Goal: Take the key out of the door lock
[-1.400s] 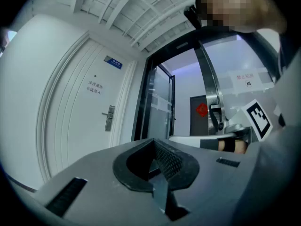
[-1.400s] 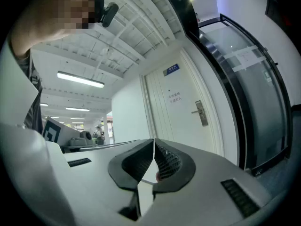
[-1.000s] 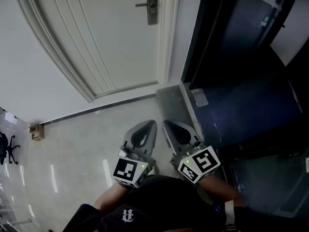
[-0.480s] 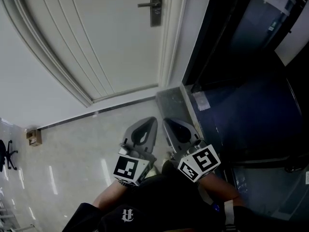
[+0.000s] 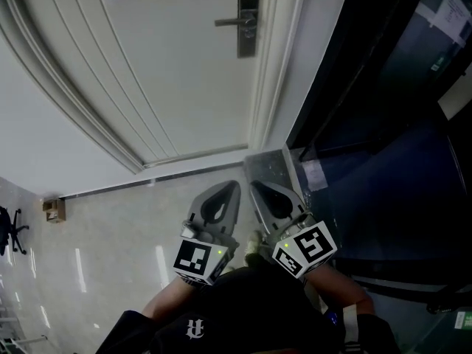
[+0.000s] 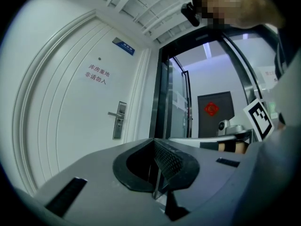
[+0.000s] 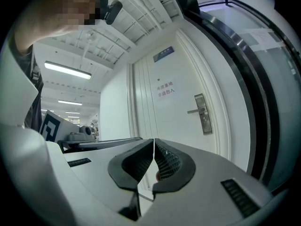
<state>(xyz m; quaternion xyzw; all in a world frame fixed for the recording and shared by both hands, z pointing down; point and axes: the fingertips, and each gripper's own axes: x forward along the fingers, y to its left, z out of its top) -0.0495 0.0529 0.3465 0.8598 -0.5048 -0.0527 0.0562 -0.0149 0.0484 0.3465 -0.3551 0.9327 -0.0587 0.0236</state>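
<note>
Both claws were far short of the target, held low & near the person's body, side by side above the floor [image 5: 110, 227]. The left claw [image 5: 230, 192] was clenched w/ nothing in it; its own view showed the pads meeting in one line. The right claw [image 5: 258, 192] was likewise clamped tight & empty.

The key itself was too small to make out in any view. Judged location: in the lock plate [image 5: 249, 21] at the right edge of the white door [image 5: 169, 72], far side of the scene, prob. below the lever handle [image 5: 231, 22]. A dark glass partition [image 5: 383, 124] stood just right of the door frame.

Handling, as a judgement: the key should be light, stiff, thin metal, smooth & a bit slippery, so a small target for wide pads. Best hold = flat faces of the bow, pads square on it, jaws opened first. Pull straight out along the shaft, no sideways levering, else it could bind or bend. It might need turning back to neutral before the cylinder lets go. One claw should be enough; the lever sits close by, so approach from under it.
</note>
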